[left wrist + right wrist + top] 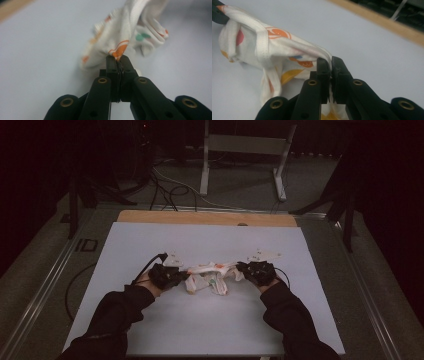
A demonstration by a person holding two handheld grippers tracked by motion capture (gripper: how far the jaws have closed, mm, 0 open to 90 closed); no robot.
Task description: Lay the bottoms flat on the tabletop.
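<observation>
Patterned cloth (210,276) stretched between left gripper (181,274) and right gripper (242,268), jaws clamped on it, white mat (200,320) beneath

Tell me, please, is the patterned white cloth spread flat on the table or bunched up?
Bunched up: the cloth hangs in folds between the left hand-held gripper and right hand-held gripper, each pinching one end, above the white tabletop.

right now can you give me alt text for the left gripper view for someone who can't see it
The left gripper, black and seen from behind, is shut on an edge of a small white garment with orange and green prints. The cloth hangs bunched just above a white table surface.
</observation>
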